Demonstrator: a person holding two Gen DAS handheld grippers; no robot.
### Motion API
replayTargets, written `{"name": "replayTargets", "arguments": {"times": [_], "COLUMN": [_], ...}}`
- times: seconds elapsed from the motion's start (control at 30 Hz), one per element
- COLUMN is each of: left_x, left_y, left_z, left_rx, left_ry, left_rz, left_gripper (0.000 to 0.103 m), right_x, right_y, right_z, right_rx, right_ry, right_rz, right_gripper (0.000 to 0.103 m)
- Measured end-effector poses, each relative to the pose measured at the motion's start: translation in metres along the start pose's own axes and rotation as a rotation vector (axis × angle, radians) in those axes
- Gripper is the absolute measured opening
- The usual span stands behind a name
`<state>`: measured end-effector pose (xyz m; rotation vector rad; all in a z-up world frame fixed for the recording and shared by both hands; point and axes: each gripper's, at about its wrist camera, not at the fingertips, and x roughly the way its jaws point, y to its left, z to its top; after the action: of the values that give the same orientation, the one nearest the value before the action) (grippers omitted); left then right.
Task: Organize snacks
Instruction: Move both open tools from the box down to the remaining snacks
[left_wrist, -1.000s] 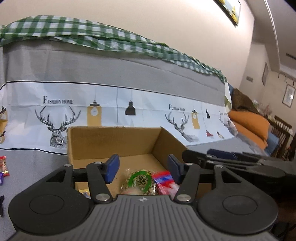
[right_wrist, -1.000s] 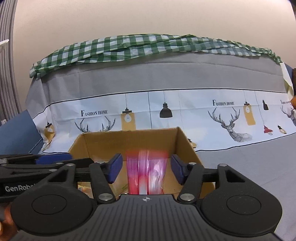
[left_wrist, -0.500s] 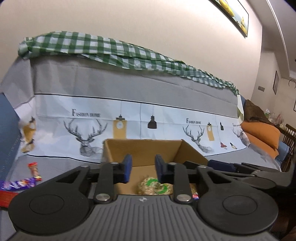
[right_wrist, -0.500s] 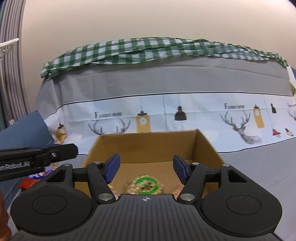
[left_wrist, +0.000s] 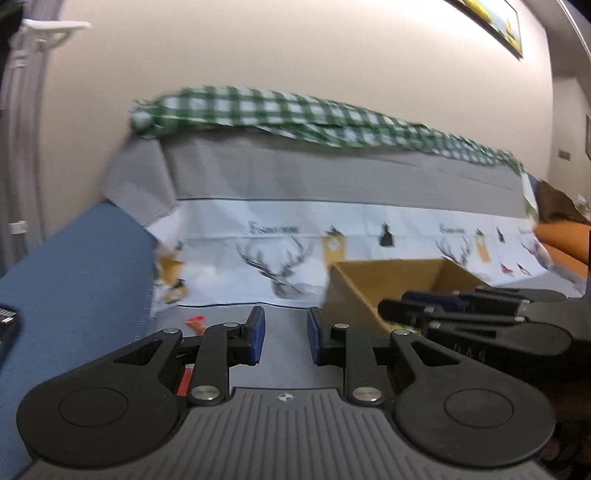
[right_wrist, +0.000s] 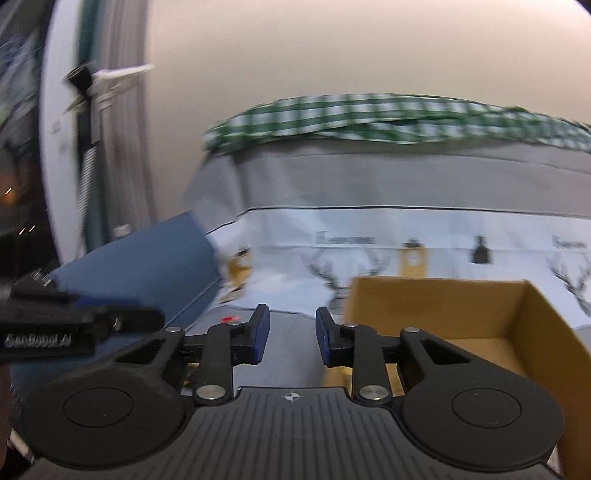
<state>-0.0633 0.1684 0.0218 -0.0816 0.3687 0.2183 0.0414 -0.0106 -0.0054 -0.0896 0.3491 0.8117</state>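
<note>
2 wrist views, low and near, facing the draped backdrop (left_wrist: 332, 192), sharing the cardboard box (right_wrist: 436, 306)

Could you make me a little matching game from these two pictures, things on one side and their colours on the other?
Things:
1. box
2. cloth along the top of the backdrop
3. pads on the gripper fingers
4. cushion at the far right

Colours:
A. orange
B. green and white check
C. brown cardboard
D. dark blue

Pairs: 1-C, 2-B, 3-D, 4-A
</note>
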Motion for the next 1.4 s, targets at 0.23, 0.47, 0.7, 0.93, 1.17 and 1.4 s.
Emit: {"name": "replayTargets", "arguments": {"times": [0.23,0.47,0.7,0.93,1.17,1.4], "left_x": [0.003,0.01,-0.002,0.009,0.017,0.017], "left_y": [0.061,0.081,0.094,0.099,0.092,0.093], "left_z": [-0.021,-0.018,-0.021,-0.021,-0.021,-0.021], "left_rx": [-0.278,-0.341,-0.385,-0.373,-0.342,-0.345], "left_ry": [-0.032,-0.047,-0.126,-0.094,-0.078,-0.073], "left_rz": [0.151,0.19,0.282,0.284,0.267,0.274], "left_gripper": [0.028,0.028,0.032,0.032,0.032,0.036], "right_x": [0.033,0.085,0.149,0.199,0.225,0.238], "right_y": [0.047,0.088,0.108,0.117,0.122,0.122], "right_z": [-0.01,-0.027,-0.043,-0.057,-0.065,-0.072], "right_rx": [-0.07,-0.132,-0.246,-0.275,-0.301,-0.279], "right_ry": [0.065,0.149,0.177,0.267,0.32,0.373], "right_rz": [0.103,0.158,0.134,0.191,0.245,0.259], "right_gripper": [0.029,0.035,0.078,0.088,0.09,0.083]}}
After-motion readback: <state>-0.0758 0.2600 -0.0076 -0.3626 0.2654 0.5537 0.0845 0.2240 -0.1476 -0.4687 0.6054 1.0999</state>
